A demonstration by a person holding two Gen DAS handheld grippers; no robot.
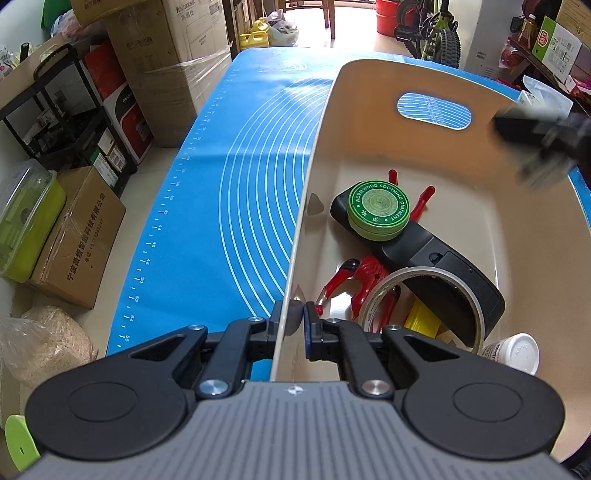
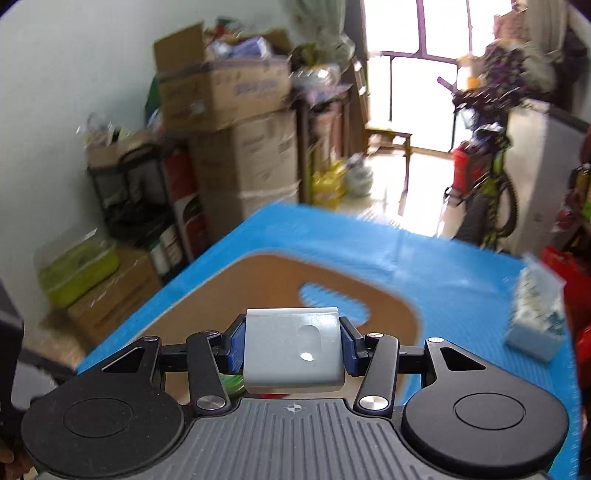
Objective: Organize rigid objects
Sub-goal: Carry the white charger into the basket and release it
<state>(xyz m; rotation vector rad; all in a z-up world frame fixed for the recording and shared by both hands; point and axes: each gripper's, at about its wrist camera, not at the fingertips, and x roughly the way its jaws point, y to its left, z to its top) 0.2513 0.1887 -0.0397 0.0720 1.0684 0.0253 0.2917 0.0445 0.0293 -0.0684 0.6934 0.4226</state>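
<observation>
Between the right gripper (image 2: 293, 350) jaws sits a clamped grey block (image 2: 291, 350); left gripper (image 1: 293, 325) pinches the bin wall (image 1: 295, 236).

Daylight is pouring in through a tall dark-framed glazed door (image 2: 424, 74) at twelve o'clock, glaring off the pale glossy tiled floor (image 2: 424, 173). A brown wooden chair (image 2: 388, 136) is standing just in front of it. At ten o'clock, taped brown cardboard cartons (image 1: 166, 74) are piling up against a plain white wall (image 2: 74, 74), with a black metal shelf rack (image 1: 62, 110) sitting beside them. A lime-green plastic lidded box (image 1: 26, 221) is resting on another brown carton (image 1: 81, 240) at nine o'clock. A green-and-black child's bicycle (image 1: 436, 33) is leaning at one o'clock.
</observation>
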